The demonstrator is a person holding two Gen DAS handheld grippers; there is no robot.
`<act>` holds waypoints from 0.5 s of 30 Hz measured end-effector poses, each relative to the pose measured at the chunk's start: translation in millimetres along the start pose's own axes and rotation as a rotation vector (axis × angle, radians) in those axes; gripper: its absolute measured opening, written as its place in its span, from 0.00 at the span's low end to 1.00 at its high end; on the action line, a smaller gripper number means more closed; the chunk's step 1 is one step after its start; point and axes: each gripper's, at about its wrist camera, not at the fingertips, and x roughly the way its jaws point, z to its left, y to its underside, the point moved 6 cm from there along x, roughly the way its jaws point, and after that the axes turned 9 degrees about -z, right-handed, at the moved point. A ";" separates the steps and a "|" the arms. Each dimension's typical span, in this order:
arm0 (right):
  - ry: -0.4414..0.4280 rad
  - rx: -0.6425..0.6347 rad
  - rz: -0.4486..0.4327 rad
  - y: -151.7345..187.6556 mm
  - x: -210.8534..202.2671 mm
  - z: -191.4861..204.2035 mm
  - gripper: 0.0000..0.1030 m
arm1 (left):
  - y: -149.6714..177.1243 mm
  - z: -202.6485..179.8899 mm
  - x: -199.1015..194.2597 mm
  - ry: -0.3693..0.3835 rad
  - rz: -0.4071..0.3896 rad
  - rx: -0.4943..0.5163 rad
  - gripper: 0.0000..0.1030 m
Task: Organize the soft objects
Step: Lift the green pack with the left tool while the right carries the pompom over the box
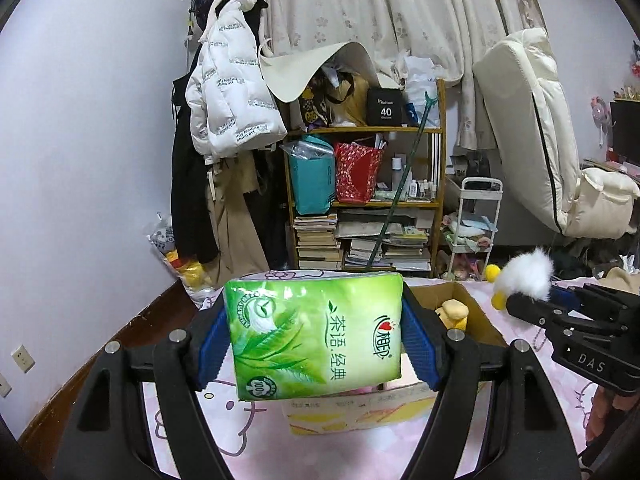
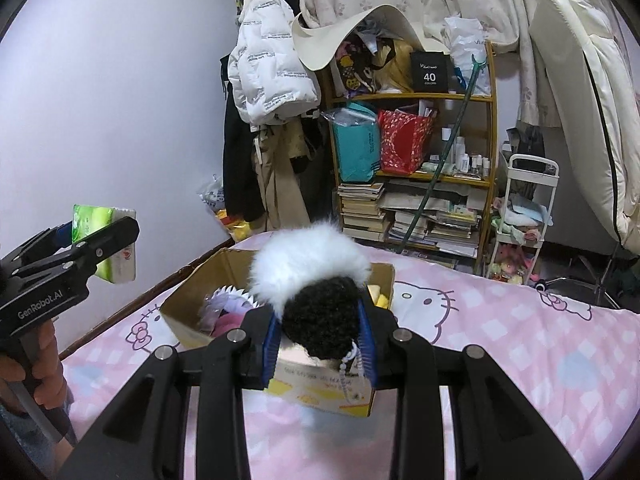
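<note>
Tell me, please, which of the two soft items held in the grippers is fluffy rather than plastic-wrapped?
The black-and-white plush toy in the right gripper, above the cardboard box. The left gripper holds a smooth green tissue pack.

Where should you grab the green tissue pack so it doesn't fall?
By its two short ends, as the left gripper does now: a blue pad presses each end of the green tissue pack, coming in from the flat back. The pack is soft and wide, so squeezing the narrow ends holds it level above the cardboard box.
</note>
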 end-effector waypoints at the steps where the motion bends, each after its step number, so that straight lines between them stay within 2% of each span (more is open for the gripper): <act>1: -0.001 -0.001 0.000 0.1 -0.6 0.1 0.34 | 1.4 -0.4 2.7 -0.003 0.009 0.004 0.72; 8: -0.004 0.019 -0.002 2.2 23.3 -7.9 0.34 | 16.7 -2.7 26.3 -0.024 0.077 0.022 0.72; 15: -0.009 0.037 0.039 18.5 45.8 -14.9 0.35 | 33.8 -4.1 52.3 -0.019 0.135 0.024 0.72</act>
